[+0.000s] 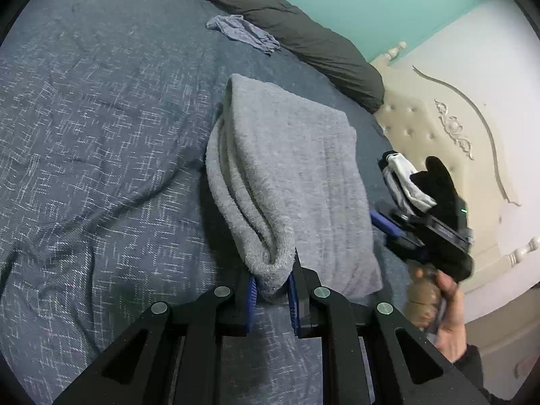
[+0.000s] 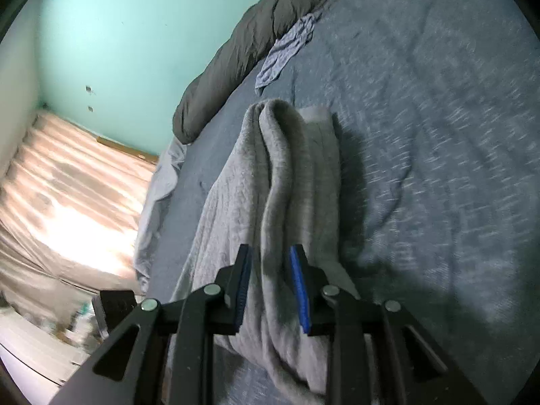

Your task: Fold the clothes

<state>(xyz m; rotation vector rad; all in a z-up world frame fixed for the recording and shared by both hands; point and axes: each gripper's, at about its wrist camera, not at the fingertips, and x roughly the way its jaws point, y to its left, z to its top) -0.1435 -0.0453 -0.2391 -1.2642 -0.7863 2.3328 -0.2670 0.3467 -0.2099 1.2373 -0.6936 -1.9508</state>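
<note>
Right wrist view blurs; left gripper (image 1: 272,298) pinches grey garment (image 1: 290,182).

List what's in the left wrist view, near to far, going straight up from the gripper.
Left gripper clamped on the grey towel's folded end → towel body lying on the blue bedspread → small crumpled blue cloth → dark grey duvet roll → teal wall.
</note>
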